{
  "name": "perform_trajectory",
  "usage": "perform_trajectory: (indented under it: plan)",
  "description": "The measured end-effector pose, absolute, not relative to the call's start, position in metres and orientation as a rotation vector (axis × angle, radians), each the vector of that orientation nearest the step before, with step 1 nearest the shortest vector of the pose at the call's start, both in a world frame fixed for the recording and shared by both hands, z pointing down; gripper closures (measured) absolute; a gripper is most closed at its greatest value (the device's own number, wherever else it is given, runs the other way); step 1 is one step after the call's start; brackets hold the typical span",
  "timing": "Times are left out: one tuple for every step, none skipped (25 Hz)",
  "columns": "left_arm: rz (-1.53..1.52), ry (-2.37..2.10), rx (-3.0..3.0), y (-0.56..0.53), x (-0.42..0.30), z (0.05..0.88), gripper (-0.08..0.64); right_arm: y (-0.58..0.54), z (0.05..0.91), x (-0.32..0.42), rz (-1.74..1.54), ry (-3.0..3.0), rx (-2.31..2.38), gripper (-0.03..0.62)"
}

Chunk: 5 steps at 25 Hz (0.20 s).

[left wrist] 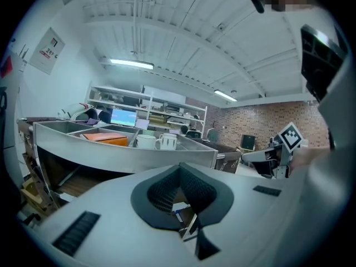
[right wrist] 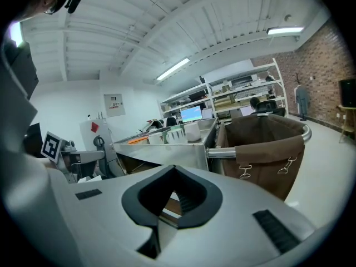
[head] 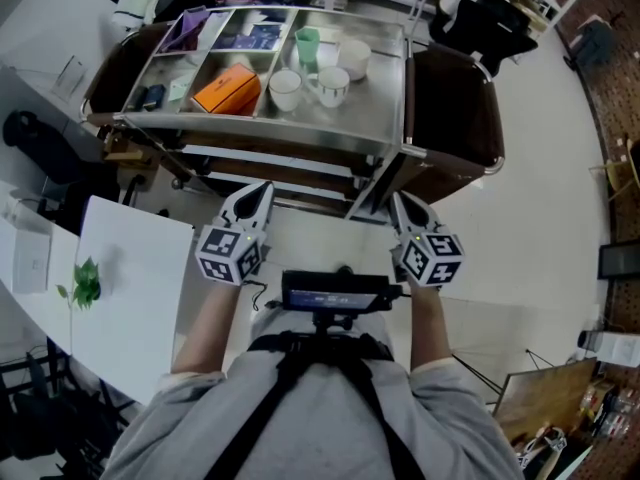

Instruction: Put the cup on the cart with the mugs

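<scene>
This is a lab-like office or workshop room, not a home. Overhead runs a white ribbed ceiling (left wrist: 183,32) with bare tube lights (left wrist: 131,64). Along the far wall stand open metal shelves (left wrist: 161,107) packed with boxes and gear, with a lit monitor (left wrist: 123,117) in front of them. One wall is bare red brick (left wrist: 258,121); another is plain white with a printed notice (left wrist: 47,50) on it. The floor (head: 545,168) is pale and hard. A stainless steel cart (head: 385,118) with divided trays has brown canvas bags (right wrist: 267,149) hung at its ends. A person (head: 485,18) sits beyond the cart, and a white worktop (head: 130,268) stands to its left.
</scene>
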<state>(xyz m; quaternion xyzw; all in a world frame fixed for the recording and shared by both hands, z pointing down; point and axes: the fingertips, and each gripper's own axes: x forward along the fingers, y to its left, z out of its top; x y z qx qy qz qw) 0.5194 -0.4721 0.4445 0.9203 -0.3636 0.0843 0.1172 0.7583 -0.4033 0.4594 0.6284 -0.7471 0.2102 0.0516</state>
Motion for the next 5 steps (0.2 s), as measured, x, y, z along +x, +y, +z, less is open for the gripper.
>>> perform_trajectory:
  plan:
    - [0.249, -1.062, 2.696, -0.4717, 0.5202, 0.4450, 0.561, -0.4028, 0.4601, 0.7589, 0.641, -2.272, 1.915, 0.584]
    - [0.251, -1.061, 2.699, -0.4713, 0.5208, 0.4455, 0.561, -0.4025, 0.4606, 0.7593, 0.641, -2.272, 1.917, 0.584]
    - [0.253, -1.061, 2.701, -0.4711, 0.5212, 0.4458, 0.562, -0.4024, 0.4610, 0.7595, 0.640, -2.272, 1.918, 0.584]
    - [0.254, -1.060, 2.704, -0.4710, 0.5216, 0.4461, 0.563, -0.4025, 0.4613, 0.7597, 0.638, -2.272, 1.918, 0.584]
    - [0.255, -1.059, 2.706, -0.4710, 0.5220, 0.4464, 0.561, -0.4026, 0.4616, 0.7598, 0.636, -2.272, 1.919, 0.584]
